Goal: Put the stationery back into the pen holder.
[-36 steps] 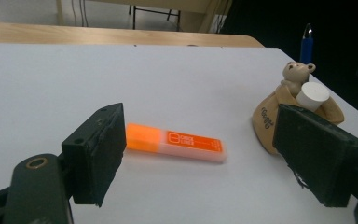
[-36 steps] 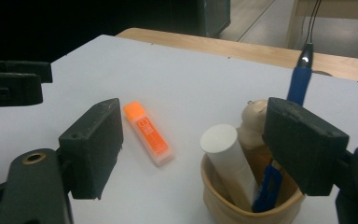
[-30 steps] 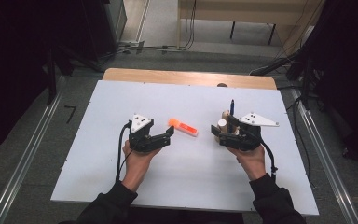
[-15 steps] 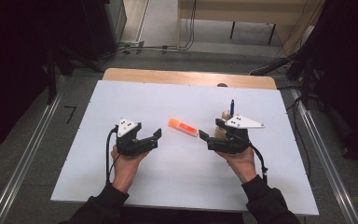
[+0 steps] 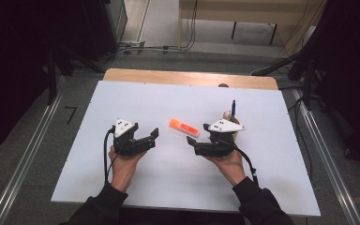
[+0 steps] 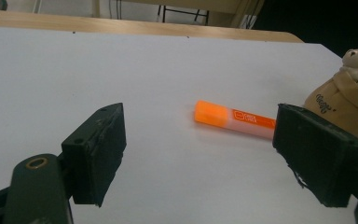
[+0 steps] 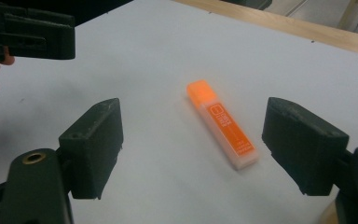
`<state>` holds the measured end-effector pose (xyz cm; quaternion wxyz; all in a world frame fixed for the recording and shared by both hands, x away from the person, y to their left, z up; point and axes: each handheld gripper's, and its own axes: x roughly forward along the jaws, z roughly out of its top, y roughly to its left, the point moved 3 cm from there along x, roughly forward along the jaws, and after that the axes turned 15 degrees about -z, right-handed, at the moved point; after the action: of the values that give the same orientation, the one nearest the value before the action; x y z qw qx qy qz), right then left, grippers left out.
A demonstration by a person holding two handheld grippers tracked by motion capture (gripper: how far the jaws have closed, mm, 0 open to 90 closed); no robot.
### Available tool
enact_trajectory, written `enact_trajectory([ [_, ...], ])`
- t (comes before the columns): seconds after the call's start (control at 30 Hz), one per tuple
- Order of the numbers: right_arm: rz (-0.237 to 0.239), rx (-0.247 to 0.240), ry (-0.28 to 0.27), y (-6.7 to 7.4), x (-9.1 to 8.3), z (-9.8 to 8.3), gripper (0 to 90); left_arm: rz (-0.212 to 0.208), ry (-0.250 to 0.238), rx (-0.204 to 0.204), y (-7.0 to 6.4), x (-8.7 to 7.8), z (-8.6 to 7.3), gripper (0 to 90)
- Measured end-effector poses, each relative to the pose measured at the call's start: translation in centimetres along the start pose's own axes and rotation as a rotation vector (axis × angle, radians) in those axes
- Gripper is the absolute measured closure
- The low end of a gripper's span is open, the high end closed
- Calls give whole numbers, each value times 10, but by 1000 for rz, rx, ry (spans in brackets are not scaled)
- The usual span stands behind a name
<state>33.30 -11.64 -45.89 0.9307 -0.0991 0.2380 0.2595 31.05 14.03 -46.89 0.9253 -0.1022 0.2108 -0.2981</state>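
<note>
I hold my left gripper (image 5: 151,136) and right gripper (image 5: 193,143) low over the white table (image 5: 136,101), both with jaws spread wide and empty. Between and just beyond them lies the orange highlighter (image 5: 183,127) (flat, untouched). Farther right stands a small bear-shaped holder (image 6: 342,95) with a blue pen (image 5: 233,108).

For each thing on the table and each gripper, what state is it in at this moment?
Orange highlighter: lying flat on the table, cap on, not held.
Left gripper: open, empty, off to the highlighter's left.
Right gripper: open, empty, aimed at the highlighter.
Small bear-shaped holder: upright.
Blue pen: standing upright in the holder.
</note>
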Motion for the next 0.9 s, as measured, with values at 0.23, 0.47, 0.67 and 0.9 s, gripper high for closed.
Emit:
enact_trajectory([
  [0.23,-20,-6,21,6,16,-3,193,7,5,-5,2,1,-1,178],
  [0.47,-59,-2,65,6,41,-10,202,11,2,-4,3,1,-1,178],
  [0.67,-92,-2,78,8,63,-11,204,10,11,-5,4,1,-2,178],
  [0.9,-124,-24,109,12,86,-11,213,10,14,-4,5,2,-3,178],
])
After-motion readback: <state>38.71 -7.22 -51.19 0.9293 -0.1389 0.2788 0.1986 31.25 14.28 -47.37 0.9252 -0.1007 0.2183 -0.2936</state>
